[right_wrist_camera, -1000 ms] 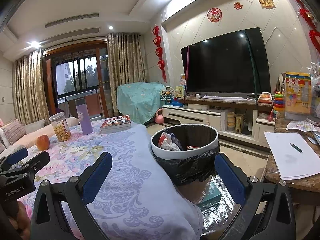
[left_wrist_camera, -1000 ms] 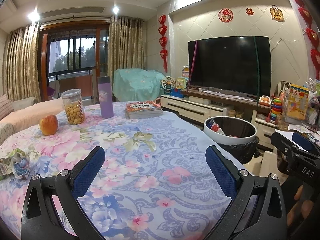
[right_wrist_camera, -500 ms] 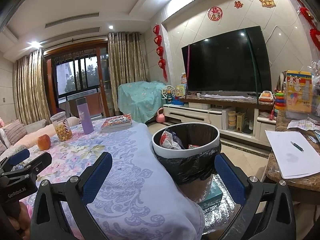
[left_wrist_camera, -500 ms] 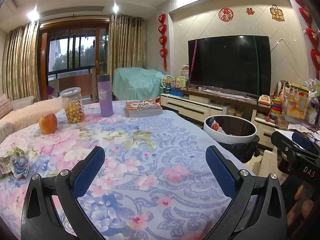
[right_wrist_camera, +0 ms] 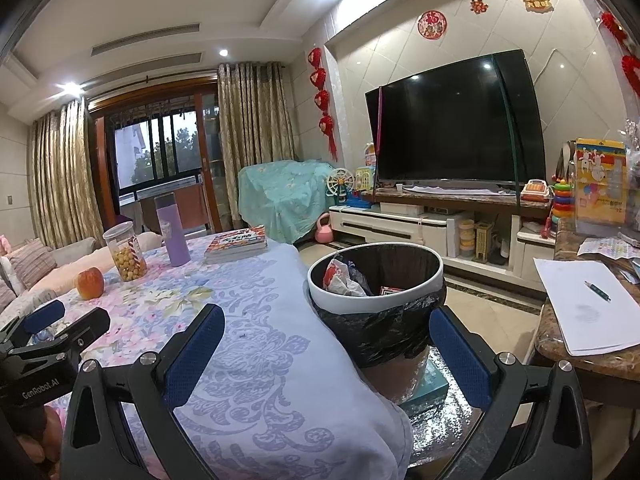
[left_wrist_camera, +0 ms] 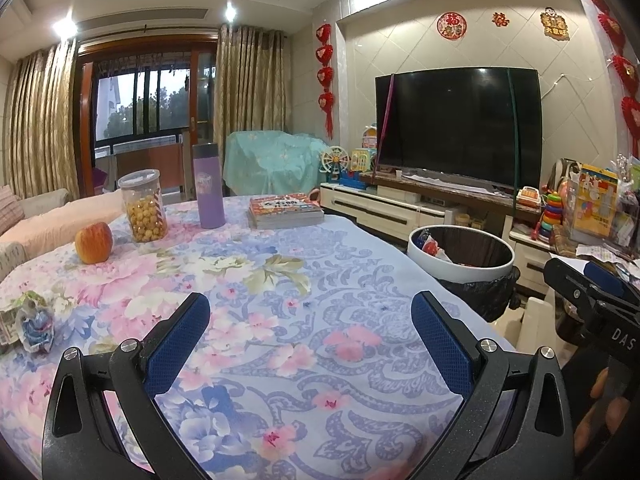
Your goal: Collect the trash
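Note:
A crumpled wrapper (left_wrist_camera: 30, 322) lies on the floral tablecloth (left_wrist_camera: 280, 288) at the far left of the left wrist view. A white-rimmed trash bin (right_wrist_camera: 376, 280) with a black liner stands beside the table's right edge and holds crumpled trash (right_wrist_camera: 344, 276); it also shows in the left wrist view (left_wrist_camera: 460, 252). My left gripper (left_wrist_camera: 310, 332) is open and empty above the table. My right gripper (right_wrist_camera: 326, 340) is open and empty, just short of the bin.
An apple (left_wrist_camera: 94, 242), a snack jar (left_wrist_camera: 143, 206), a purple bottle (left_wrist_camera: 208, 186) and a stack of books (left_wrist_camera: 284, 210) stand at the table's far side. A side table with paper and pen (right_wrist_camera: 584, 304) is on the right. TV (right_wrist_camera: 452, 128) stands behind.
The right gripper has shifted slightly, so the bin sits a little more to the right in its view. The left gripper has barely moved. Both stay open.

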